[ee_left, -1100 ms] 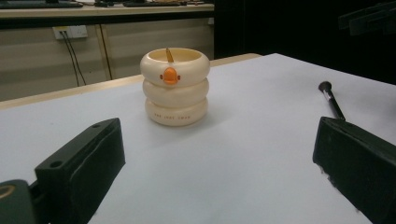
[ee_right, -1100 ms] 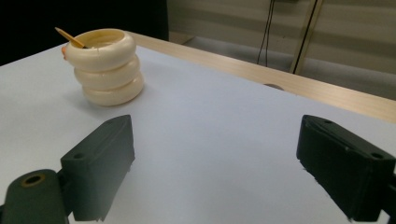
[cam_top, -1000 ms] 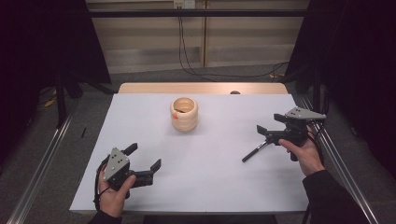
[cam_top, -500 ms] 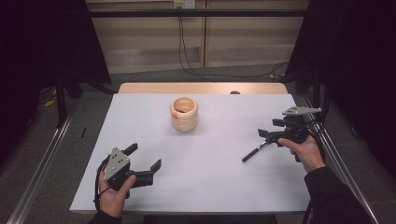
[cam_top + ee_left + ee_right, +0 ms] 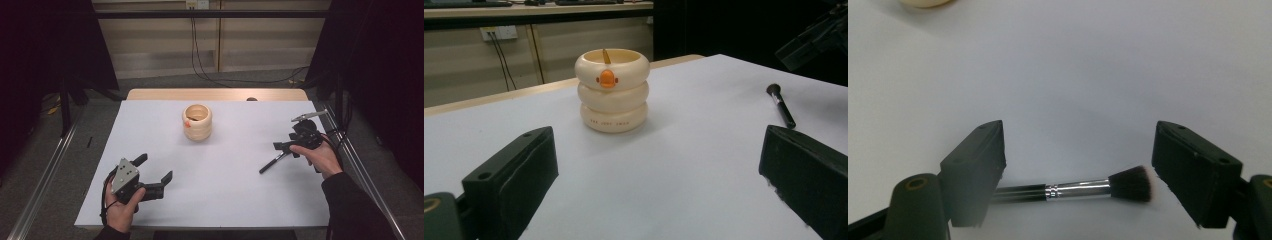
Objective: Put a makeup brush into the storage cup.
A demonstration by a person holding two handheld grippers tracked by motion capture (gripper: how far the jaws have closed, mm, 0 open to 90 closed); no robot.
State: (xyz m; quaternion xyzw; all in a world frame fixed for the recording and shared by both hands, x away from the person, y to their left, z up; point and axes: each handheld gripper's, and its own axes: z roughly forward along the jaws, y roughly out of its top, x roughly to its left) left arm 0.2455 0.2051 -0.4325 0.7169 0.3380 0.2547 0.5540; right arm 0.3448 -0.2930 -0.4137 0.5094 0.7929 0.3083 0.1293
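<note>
While the right gripper (image 5: pixel 283 146) hangs low over the right side of the white table (image 5: pixel 225 200), its black jaws stand well apart on either side of a black makeup brush (image 5: pixel 273 162), having just been closing, with nothing yet pressed between the pads. In the right gripper view the brush (image 5: pixel 1083 189) lies flat on the table, running crosswise between the jaws, so its long axis follows the line along which they close instead of crossing it; the dark bristle head lies just beside one jaw and the handle passes behind the other. From the high view the handle runs diagonally toward the person and the table's middle. The left gripper (image 5: pixel 154 171), jaws wide and holding nothing, rests well apart at the near left, leaving the right hand (image 5: pixel 320 157) much the nearer. A cream ringed cup (image 5: pixel 197 121) stands upright beyond the centre, apart from the brush
</note>
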